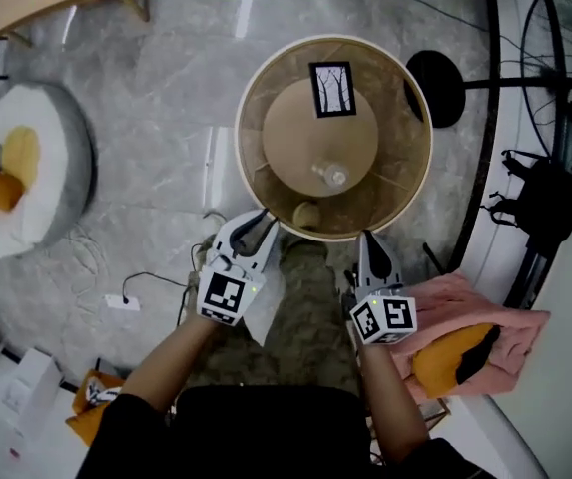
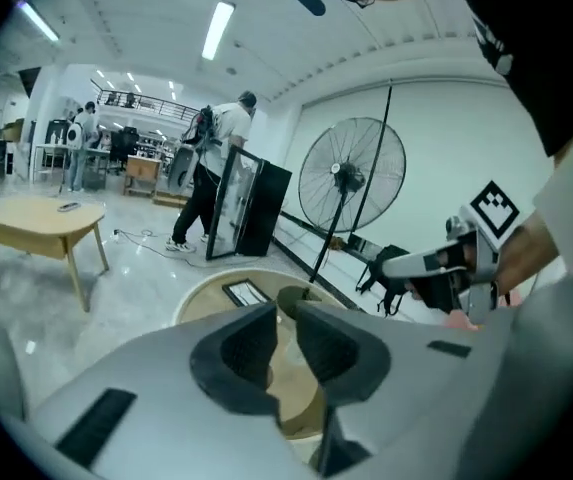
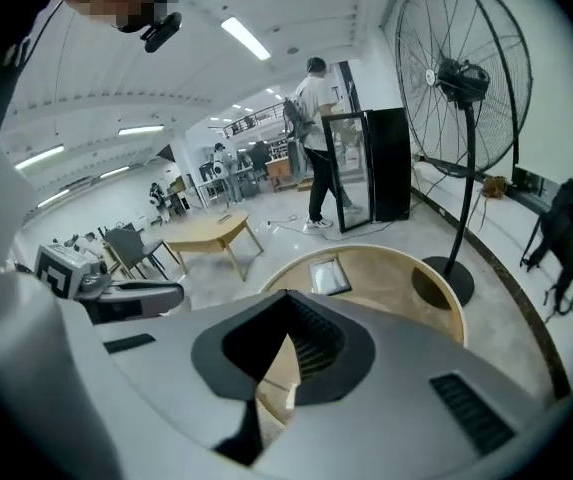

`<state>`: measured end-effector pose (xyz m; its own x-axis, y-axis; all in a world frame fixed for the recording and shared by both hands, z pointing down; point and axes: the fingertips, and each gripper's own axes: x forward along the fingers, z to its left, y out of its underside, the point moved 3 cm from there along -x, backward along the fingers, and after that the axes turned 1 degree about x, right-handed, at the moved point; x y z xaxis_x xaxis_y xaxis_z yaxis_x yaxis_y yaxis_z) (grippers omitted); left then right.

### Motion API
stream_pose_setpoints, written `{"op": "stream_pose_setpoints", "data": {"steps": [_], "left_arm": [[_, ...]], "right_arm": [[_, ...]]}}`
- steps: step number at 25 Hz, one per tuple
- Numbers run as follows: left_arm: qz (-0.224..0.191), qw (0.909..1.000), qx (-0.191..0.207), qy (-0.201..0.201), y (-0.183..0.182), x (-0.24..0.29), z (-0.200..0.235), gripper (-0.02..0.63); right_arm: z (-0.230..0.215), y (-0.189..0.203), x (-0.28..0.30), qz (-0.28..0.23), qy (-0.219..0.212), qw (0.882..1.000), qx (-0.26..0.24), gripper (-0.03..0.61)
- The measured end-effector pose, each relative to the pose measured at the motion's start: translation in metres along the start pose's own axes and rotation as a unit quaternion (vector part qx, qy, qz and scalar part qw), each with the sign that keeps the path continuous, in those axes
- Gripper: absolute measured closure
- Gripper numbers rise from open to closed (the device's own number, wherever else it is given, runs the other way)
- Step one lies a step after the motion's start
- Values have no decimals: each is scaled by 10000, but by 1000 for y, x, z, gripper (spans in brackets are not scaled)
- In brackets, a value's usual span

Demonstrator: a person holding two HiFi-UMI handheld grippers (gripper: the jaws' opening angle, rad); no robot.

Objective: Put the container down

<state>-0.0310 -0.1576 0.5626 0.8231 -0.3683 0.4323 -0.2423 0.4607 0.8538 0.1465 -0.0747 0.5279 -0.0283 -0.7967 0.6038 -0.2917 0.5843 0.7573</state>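
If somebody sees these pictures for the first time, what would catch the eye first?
The big round tan container fills the middle of the head view, with the left tongs and the right tongs closed on its near rim. Inside it lie a small framed picture of trees and a clear bottle. A tall fan stands on the floor to its right.

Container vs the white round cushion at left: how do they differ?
The container is tan and open-topped, a picture and a bottle inside; the cushion is white, with yellow and orange things on top. The container is held at its rim by the left gripper and right gripper; the cushion lies apart on the floor. Both are round.
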Motion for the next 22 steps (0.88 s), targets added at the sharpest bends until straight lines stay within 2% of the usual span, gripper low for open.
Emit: {"op": "stream_pose_setpoints", "data": {"steps": [1, 3, 7, 12, 17, 22], "left_arm": [[-112, 9999, 1, -85, -26, -20, -1, 556], [-388, 9990, 6, -219, -79, -57, -4, 582], [-871, 9946, -40, -558, -179, -130, -8, 594], [-1297, 9885, 294, -722, -271, -181, -25, 594], [-1695, 9810, 596, -726, -327, -201, -45, 594], [-1841, 9784, 606, -718, -342, -207, -57, 594]], "right_arm": [[15, -19, -10, -145, -18, 9999, -24, 557], [43, -62, -35, -493, 6, 9986, -172, 557], [87, -138, -94, -962, 189, 9938, -519, 557], [108, -215, -170, -1654, 175, 9809, -1010, 558], [104, -263, -216, -2083, 326, 9711, -1122, 558], [97, -281, -237, -2170, 479, 9673, -1221, 558]]}}
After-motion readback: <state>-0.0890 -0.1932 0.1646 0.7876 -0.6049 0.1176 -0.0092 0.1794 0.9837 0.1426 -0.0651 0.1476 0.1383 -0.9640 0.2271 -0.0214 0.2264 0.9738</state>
